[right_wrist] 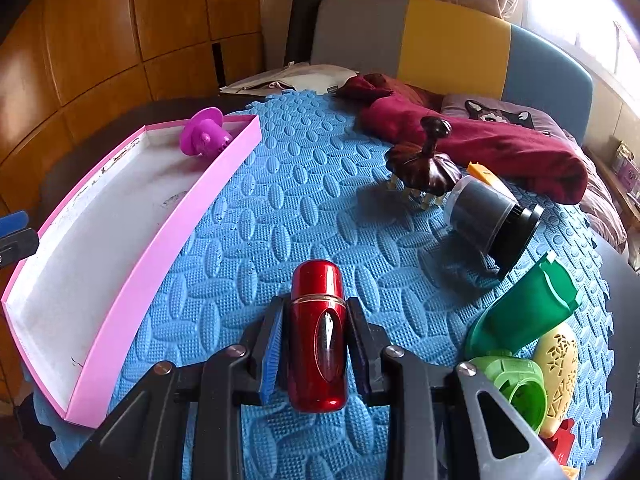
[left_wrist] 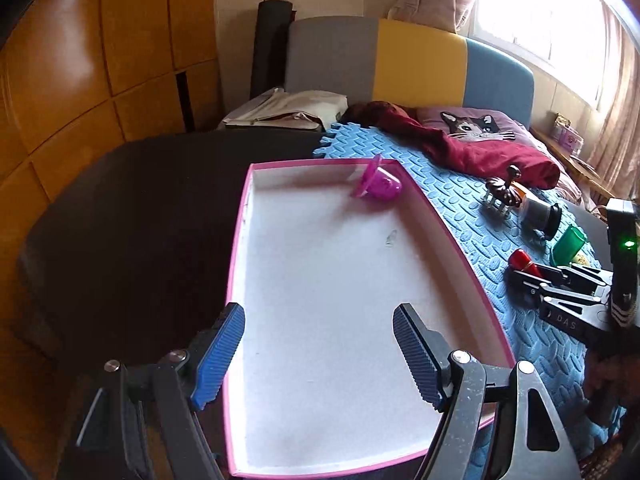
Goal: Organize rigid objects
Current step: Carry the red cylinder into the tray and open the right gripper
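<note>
A pink-rimmed shallow box [left_wrist: 256, 208] [right_wrist: 168, 248] with a white floor lies on the table. A purple plastic piece [left_wrist: 378, 188] [right_wrist: 204, 138] sits in its far corner. My left gripper [left_wrist: 320, 340] is open and empty above the box's near end. My right gripper [right_wrist: 316, 320] is shut on a red metal canister [right_wrist: 318, 332] lying on the blue foam mat [right_wrist: 280, 200]; it also shows in the left wrist view [left_wrist: 524, 262]. On the mat lie a dark brown comb-like piece [right_wrist: 424, 168], a dark jar [right_wrist: 492, 220] and a green cup [right_wrist: 524, 308].
A green ring piece [right_wrist: 516, 388] and a cream perforated piece [right_wrist: 560, 364] lie at the mat's right edge. A dark red cloth [right_wrist: 480, 148] and a cat cushion [left_wrist: 476, 128] lie at the back. The dark tabletop [left_wrist: 140, 220] extends left of the box.
</note>
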Tool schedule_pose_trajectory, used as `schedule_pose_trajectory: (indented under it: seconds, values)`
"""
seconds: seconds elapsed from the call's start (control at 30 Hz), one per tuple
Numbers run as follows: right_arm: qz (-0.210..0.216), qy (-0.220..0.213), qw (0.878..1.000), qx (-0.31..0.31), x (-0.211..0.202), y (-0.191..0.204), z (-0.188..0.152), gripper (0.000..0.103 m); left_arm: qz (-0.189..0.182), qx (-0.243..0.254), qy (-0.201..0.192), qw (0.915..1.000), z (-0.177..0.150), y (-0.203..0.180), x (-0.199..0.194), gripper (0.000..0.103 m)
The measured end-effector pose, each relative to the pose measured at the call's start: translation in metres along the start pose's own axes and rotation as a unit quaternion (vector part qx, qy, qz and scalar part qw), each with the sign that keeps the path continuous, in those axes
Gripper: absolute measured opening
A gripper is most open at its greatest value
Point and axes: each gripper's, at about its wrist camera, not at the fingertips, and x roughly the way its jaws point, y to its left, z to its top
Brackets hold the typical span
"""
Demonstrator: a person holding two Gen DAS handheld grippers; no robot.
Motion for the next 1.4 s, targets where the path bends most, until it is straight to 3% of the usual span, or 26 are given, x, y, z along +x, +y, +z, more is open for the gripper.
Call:
schedule_pose_trajectory:
  seconds: [0.4,0.63,0.77,1.1,1.4]
  values:
    - [-0.048,-0.001,0.999,-0.021,0.0,0.015,-0.001,0.026,0.003,-0.012,-0.004,0.9999,-0.005,0.011,-0.003,0.077]
    - [-0.061,0.014,0.998,0.019,-0.001,0.015,0.003,0.026,0.007,-0.021,-0.008,0.9997,-0.005,0.019,-0.006,0.077]
    - [-0.038,0.01,0.998,0.043,-0.011,0.02,0.013,0.026,0.014,-0.026,-0.009,0.9995,-0.007,0.026,-0.005,0.077]
    - [0.017,-0.044,0.999,0.011,-0.041,0.078,0.056,0.026,0.015,-0.047,-0.007,0.9987,-0.009,0.039,-0.003,0.077]
    - [0.024,-0.012,1.0,0.007,0.007,0.11,0.089,0.026,0.019,-0.061,-0.002,0.9979,-0.007,0.05,0.003,0.077]
